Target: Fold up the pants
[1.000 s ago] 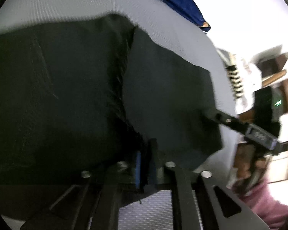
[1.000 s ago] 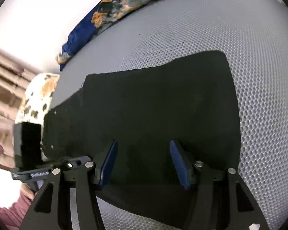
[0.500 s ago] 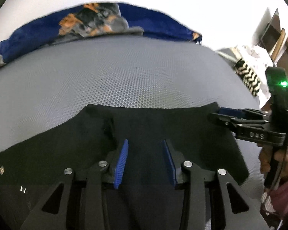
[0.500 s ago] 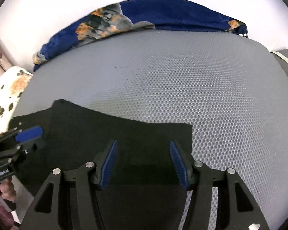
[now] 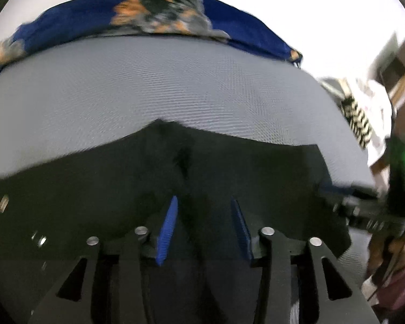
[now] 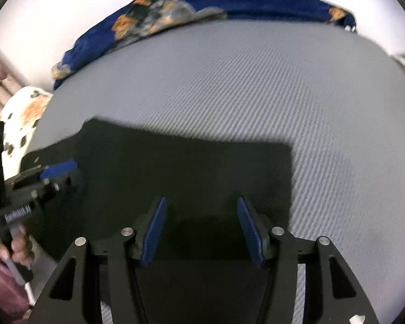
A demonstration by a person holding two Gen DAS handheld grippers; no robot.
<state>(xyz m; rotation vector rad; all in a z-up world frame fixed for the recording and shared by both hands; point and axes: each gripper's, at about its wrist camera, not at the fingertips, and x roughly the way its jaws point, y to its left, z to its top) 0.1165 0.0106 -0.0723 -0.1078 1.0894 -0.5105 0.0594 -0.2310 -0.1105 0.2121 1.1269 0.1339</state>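
Pants (image 5: 229,178) lie flat on grey bed (image 6: 256,86) | left gripper (image 5: 202,229) opening, empty | right gripper (image 6: 202,232) spread, empty | next: pinch pants' far edge evenly.

right hand-held gripper (image 6: 201,232) hovers agape above black pants (image 6: 191,172) on grey mesh surface (image 6: 283,86).
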